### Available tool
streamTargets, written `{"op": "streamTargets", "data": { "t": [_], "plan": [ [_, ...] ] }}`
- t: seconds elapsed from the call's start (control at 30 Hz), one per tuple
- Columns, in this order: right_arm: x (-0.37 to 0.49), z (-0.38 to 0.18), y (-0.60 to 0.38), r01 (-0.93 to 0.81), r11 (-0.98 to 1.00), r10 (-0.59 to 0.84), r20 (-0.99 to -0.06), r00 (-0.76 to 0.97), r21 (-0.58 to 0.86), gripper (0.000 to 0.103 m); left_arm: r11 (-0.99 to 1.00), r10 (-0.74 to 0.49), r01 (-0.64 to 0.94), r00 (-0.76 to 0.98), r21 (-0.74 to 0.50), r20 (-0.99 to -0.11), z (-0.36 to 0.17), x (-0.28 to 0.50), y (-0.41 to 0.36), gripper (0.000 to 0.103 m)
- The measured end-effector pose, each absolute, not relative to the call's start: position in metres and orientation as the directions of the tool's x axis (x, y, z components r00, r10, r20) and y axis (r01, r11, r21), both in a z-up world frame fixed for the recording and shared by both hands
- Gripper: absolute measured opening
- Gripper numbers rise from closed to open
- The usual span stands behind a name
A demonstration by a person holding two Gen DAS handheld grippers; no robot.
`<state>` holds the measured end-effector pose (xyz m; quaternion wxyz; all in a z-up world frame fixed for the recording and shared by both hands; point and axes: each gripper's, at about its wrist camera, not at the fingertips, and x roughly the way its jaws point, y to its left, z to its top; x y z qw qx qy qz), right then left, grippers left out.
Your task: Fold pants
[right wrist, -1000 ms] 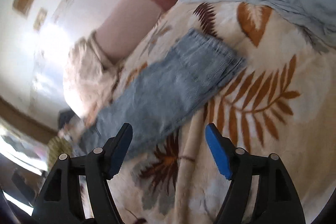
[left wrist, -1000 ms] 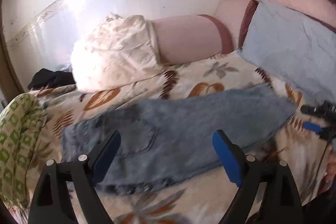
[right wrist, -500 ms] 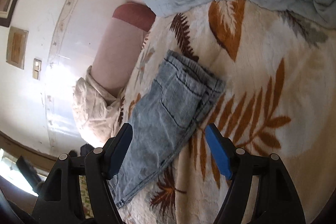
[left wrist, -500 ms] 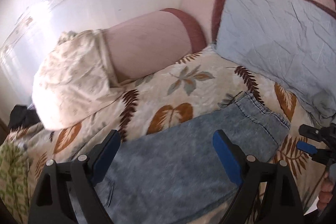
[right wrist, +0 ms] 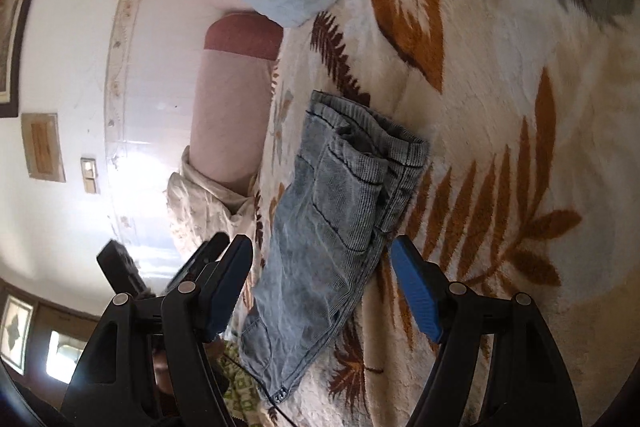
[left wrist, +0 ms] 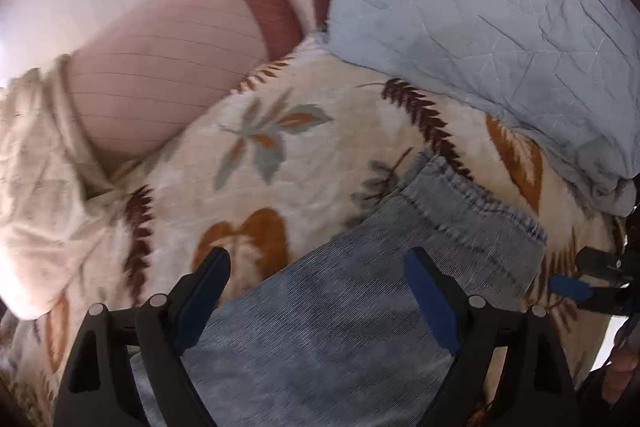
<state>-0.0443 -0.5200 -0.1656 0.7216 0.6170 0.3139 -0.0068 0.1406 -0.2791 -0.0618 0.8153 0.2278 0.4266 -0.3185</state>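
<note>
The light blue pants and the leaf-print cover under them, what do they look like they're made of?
Light blue pants: apparently washed denim, matte and faded, with dark topstitching and a patch pocket. Leaf-print cover: looks like plush fleece, with a fuzzy nap showing along the leaf edges. Fibre content can't be told.

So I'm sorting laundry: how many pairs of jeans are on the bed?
1. The jeans lie flat on the leaf-print blanket, ahead of both claws; more could be hidden outside the views.
</note>
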Motion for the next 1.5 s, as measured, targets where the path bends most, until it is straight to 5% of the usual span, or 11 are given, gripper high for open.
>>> {"op": "streamTargets", "data": {
  "t": [0.13, 0.27, 0.63, 0.93, 1.03, 1.1, 1.27, 1.5],
  "plan": [
    [-0.047, -0.175, -0.525, 0.43, 0.176, 0.371, -0.464, 0.804, 0.886, 0.072, 0.649, -0.359, 0.758, 0.375, 0.06, -0.855, -0.072, 0.147, -0.308, 0.085],
    [-0.039, -0.177, -0.524, 0.458, 0.199, 0.371, -0.499, 0.783, 0.866, 0.072, 0.599, -0.341, 0.799, 0.309, 0.048, -0.888, -0.092, 0.153, -0.336, 0.064],
    [-0.025, -0.191, -0.546, 0.487, 0.068, 0.349, -0.478, 0.806, 0.871, 0.071, 0.362, -0.359, 0.931, 0.178, 0.039, -0.916, -0.124, 0.145, -0.382, 0.061],
    [-0.014, -0.183, -0.53, 0.521, 0.188, 0.318, -0.553, 0.77, 0.833, 0.07, 0.308, -0.374, 0.95, 0.077, -0.046, -0.924, -0.142, 0.16, -0.403, 0.061],
    [-0.01, -0.184, -0.527, 0.533, 0.219, 0.314, -0.576, 0.755, 0.817, 0.056, 0.299, -0.39, 0.951, 0.046, -0.079, -0.92, -0.144, 0.163, -0.406, 0.058],
    [-0.008, -0.187, -0.527, 0.55, 0.226, 0.312, -0.595, 0.741, 0.804, 0.035, 0.291, -0.399, 0.952, 0.028, -0.098, -0.917, -0.144, 0.165, -0.405, 0.054],
    [-0.008, -0.189, -0.526, 0.552, 0.242, 0.309, -0.603, 0.736, 0.798, 0.031, 0.28, -0.415, 0.954, 0.02, -0.107, -0.909, -0.14, 0.166, -0.402, 0.035],
    [-0.009, -0.188, -0.526, 0.55, 0.264, 0.299, -0.609, 0.735, 0.792, 0.028, 0.313, -0.451, 0.94, 0.022, -0.135, -0.892, -0.132, 0.172, -0.391, 0.024]
  ]
}}
